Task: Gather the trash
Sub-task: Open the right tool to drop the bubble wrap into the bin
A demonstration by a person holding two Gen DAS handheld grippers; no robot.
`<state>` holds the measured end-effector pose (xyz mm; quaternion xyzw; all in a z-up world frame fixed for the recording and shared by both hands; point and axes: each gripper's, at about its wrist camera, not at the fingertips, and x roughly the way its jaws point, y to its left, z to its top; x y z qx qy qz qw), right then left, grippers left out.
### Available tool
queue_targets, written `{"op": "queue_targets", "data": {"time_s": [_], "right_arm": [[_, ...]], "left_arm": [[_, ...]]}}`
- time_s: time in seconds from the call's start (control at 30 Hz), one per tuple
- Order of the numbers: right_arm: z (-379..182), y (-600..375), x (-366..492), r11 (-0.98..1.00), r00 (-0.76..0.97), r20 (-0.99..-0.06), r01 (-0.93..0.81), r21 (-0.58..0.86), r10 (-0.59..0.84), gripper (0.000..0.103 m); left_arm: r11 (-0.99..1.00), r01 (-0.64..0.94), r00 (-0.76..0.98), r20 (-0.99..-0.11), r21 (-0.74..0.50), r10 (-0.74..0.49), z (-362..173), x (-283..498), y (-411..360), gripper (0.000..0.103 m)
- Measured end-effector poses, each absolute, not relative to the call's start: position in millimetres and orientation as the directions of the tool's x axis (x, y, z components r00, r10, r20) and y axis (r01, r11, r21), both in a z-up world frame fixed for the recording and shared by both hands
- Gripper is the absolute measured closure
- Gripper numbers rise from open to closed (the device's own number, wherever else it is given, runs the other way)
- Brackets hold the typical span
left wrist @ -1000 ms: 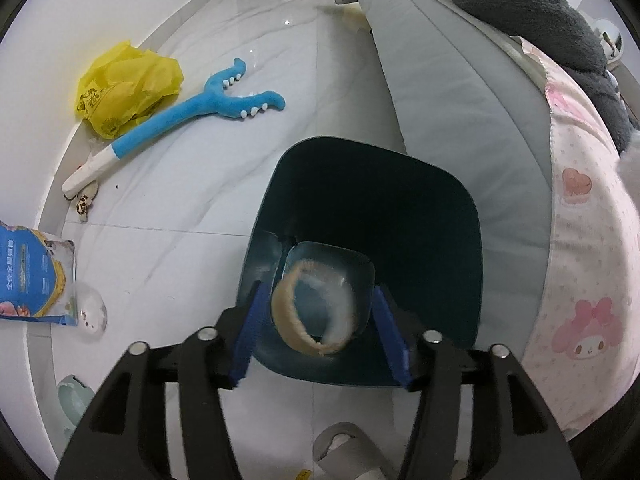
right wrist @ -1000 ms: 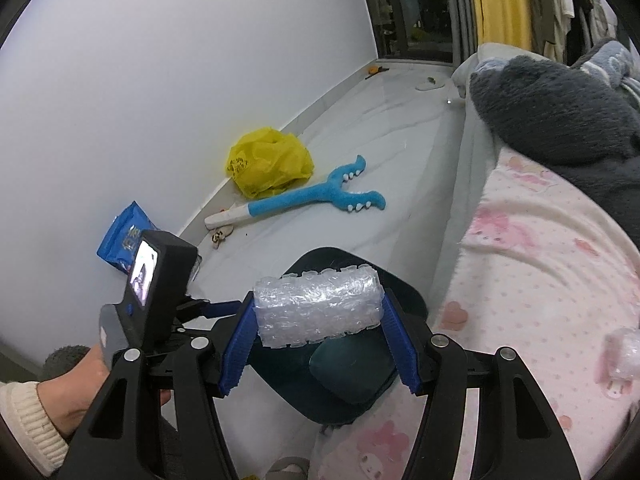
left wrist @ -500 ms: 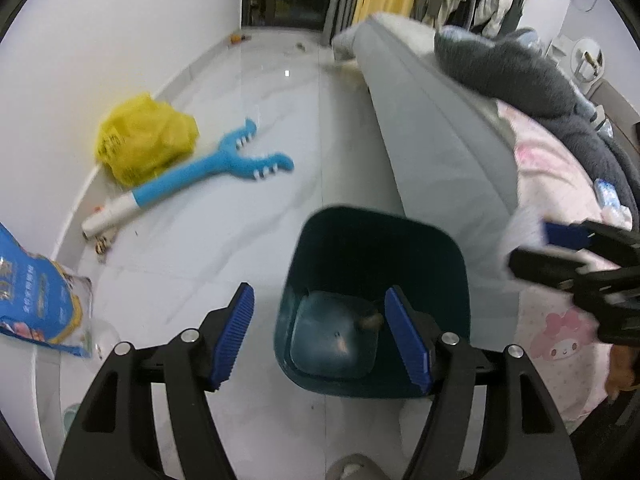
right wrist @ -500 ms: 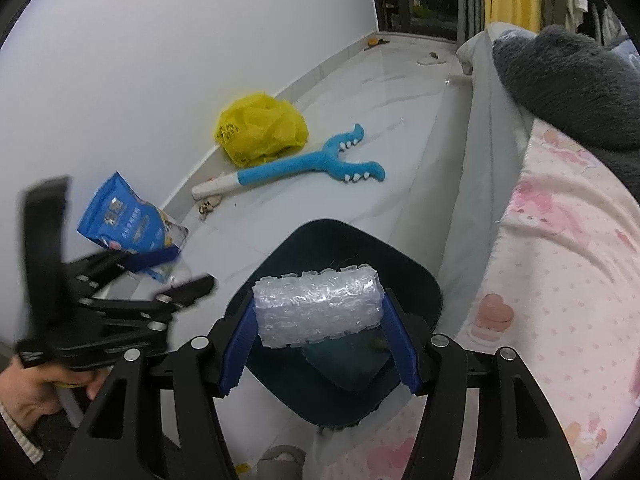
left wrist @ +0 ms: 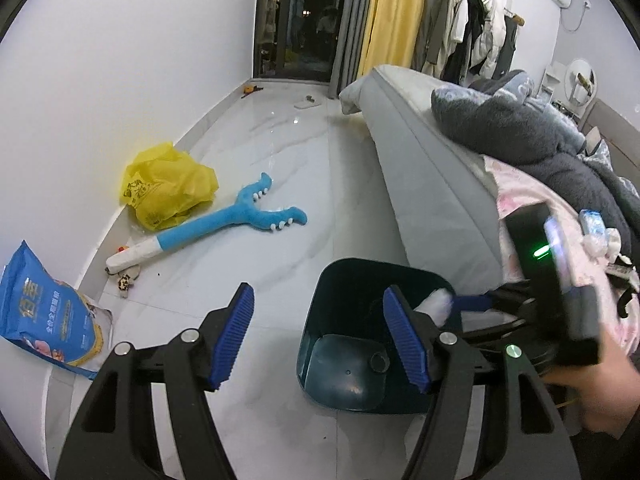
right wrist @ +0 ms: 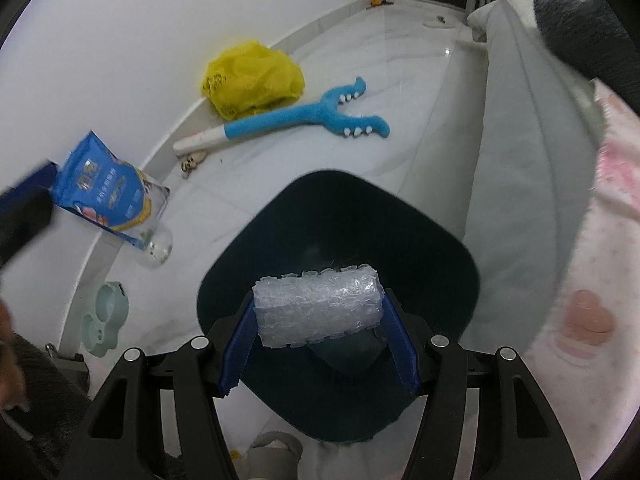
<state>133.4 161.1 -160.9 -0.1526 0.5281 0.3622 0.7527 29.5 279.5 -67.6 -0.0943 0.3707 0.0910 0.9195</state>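
A dark teal bin [right wrist: 424, 236] stands on the white floor beside the bed. My right gripper [right wrist: 318, 302] is shut on a roll of bubble wrap [right wrist: 320, 314] and hangs right over the bin's mouth. In the left wrist view the same roll [left wrist: 436, 305] shows above the bin's [left wrist: 320, 308] right rim, with a hand behind it. My left gripper [left wrist: 317, 300] is open with nothing between its fingers, up and to the left of the bin. A small ring-shaped scrap [left wrist: 378, 362] lies on the bin's bottom.
On the floor by the wall lie a yellow plastic bag [right wrist: 252, 76], a blue plush stick [right wrist: 304, 120], a blue snack bag [right wrist: 104, 196] and a clear cup [right wrist: 158, 250]. The bed's grey side [right wrist: 516, 152] and pink sheet [right wrist: 592, 280] close off the right.
My left gripper let a ring-shaped scrap fall into the bin, opened wider and rose. My right gripper came down over the bin with the bubble wrap still in it.
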Motion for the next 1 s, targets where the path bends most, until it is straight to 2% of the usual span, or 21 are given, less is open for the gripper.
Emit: {"op": "queue_targets", "data": {"time_s": [0.33, 0.4, 0.53, 0.8, 1.0], "right_arm": [[-193, 172, 133, 0.704, 0.148, -0.936, -0.699, 0.129, 0.319, 0.041], [-196, 172, 134, 0.710, 0.146, -0.940, -0.693, 0.126, 0.309, 0.039], [-199, 172, 133, 0.716, 0.150, -0.943, -0.688, 0.116, 0.296, 0.025], [-188, 166, 130, 0.713, 0.157, -0.939, -0.691, 0.118, 0.307, 0.021], [-159, 157, 125, 0.702, 0.184, -0.912, -0.698, 0.142, 0.367, 0.019]], "left_arm": [[0.975, -0.200, 0.778, -0.621, -0.098, 0.097, -42, 18, 271, 0.039], [0.977, -0.193, 0.792, -0.601, -0.086, 0.104, -36, 16, 267, 0.036], [0.981, -0.175, 0.813, -0.574, -0.081, 0.097, -27, 12, 263, 0.033], [0.982, -0.164, 0.845, -0.528, -0.091, 0.092, -12, 4, 259, 0.027], [0.986, -0.153, 0.855, -0.510, -0.071, 0.096, -5, 3, 248, 0.020]]}}
